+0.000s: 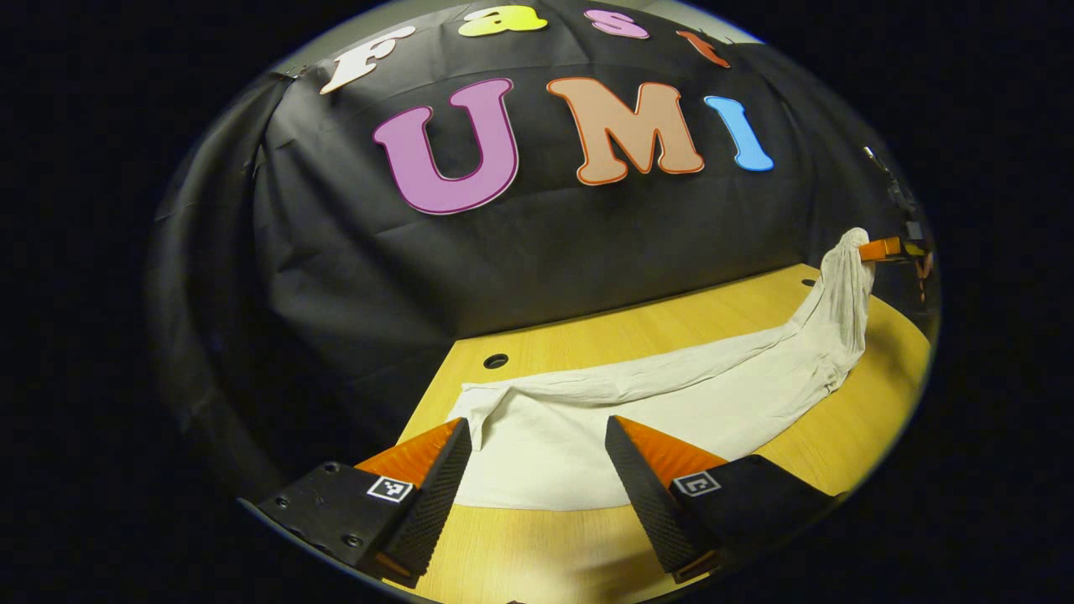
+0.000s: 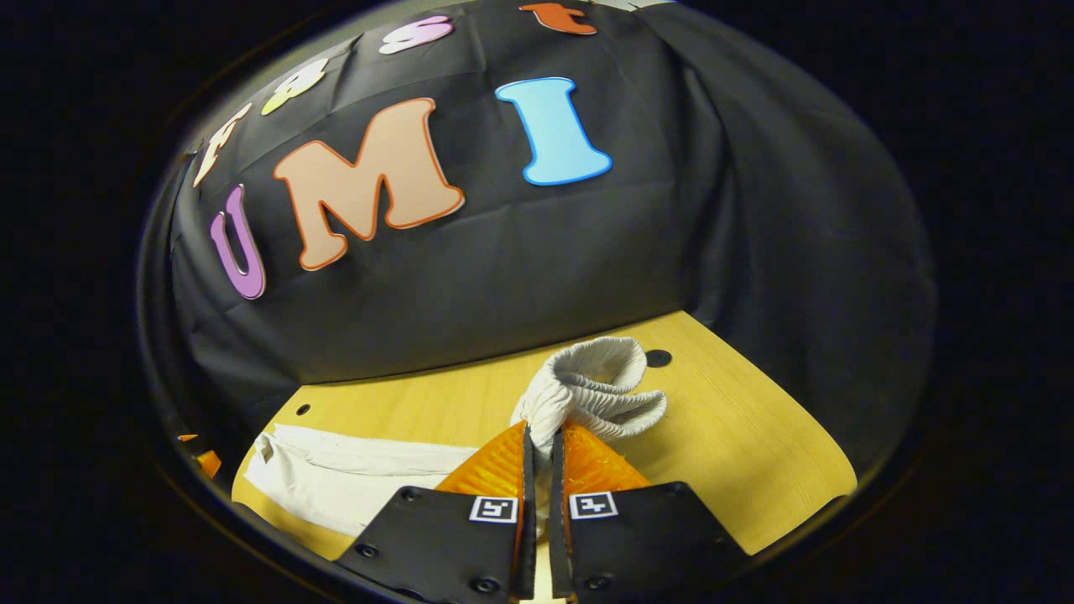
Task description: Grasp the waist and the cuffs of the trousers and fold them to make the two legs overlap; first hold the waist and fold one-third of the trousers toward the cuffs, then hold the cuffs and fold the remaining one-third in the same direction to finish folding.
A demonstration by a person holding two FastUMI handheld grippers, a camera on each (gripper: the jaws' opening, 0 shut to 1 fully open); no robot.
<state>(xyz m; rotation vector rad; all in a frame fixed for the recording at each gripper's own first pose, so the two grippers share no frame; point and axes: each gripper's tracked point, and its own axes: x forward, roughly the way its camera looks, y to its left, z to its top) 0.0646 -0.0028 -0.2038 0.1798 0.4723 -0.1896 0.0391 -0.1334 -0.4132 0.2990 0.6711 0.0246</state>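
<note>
right gripper point(image 2: 541, 445) — clamps trousers point(image 2: 587, 390) waist | left gripper point(image 1: 537, 436) — fingers apart

One pair of trousers point(image 1: 671, 403), one table point(image 1: 713, 315) with two holes, and two grippers point(image 1: 537, 470) point(image 2: 541, 470) are here.

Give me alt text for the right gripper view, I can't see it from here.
The right gripper is shut on a bunched, ribbed end of the white trousers, lifted above the wooden table. The rest of the trousers lies flat on the table, trailing toward the left. Behind stands the black cloth wall.
</note>
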